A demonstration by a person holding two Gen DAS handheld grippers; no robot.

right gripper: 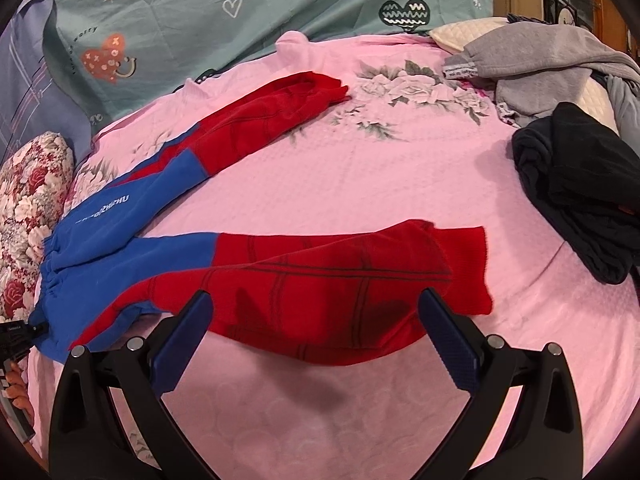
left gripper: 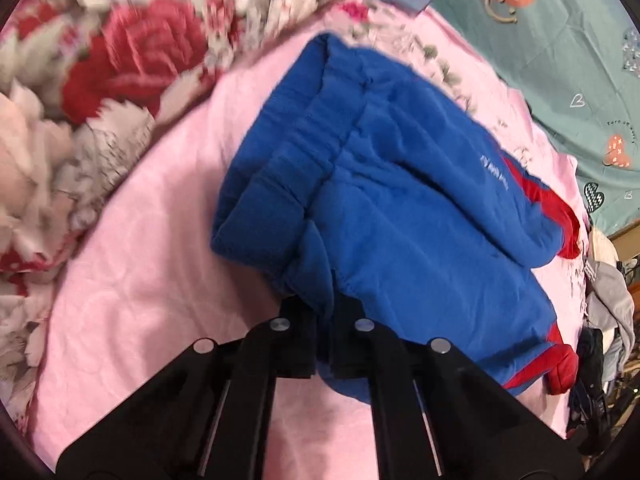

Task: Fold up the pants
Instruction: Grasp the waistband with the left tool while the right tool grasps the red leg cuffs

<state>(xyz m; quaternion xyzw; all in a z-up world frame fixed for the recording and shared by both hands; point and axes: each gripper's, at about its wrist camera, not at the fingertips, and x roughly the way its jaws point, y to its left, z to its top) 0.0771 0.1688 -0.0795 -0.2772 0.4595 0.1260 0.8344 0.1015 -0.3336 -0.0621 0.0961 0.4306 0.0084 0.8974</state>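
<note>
Blue and red pants [left gripper: 400, 200] lie on the pink bedspread [left gripper: 140, 280]. In the left wrist view my left gripper [left gripper: 320, 308] is shut on the blue fabric at the near edge of the waist end, which bunches between its black fingers. In the right wrist view the pants [right gripper: 168, 248] are spread with both red legs pointing right, the far leg [right gripper: 272, 112] angled away. My right gripper [right gripper: 316, 300] stands wide open just over the near red leg, its blue pads [right gripper: 452, 340] apart from the cloth. The left gripper [right gripper: 16, 336] shows at the far left edge by the waistband.
A rolled floral quilt [left gripper: 100, 80] lies left of the pants. A black garment [right gripper: 580, 192] and a grey garment [right gripper: 540, 68] are piled at the right of the bed. A teal patterned sheet [right gripper: 200, 12] borders the far side.
</note>
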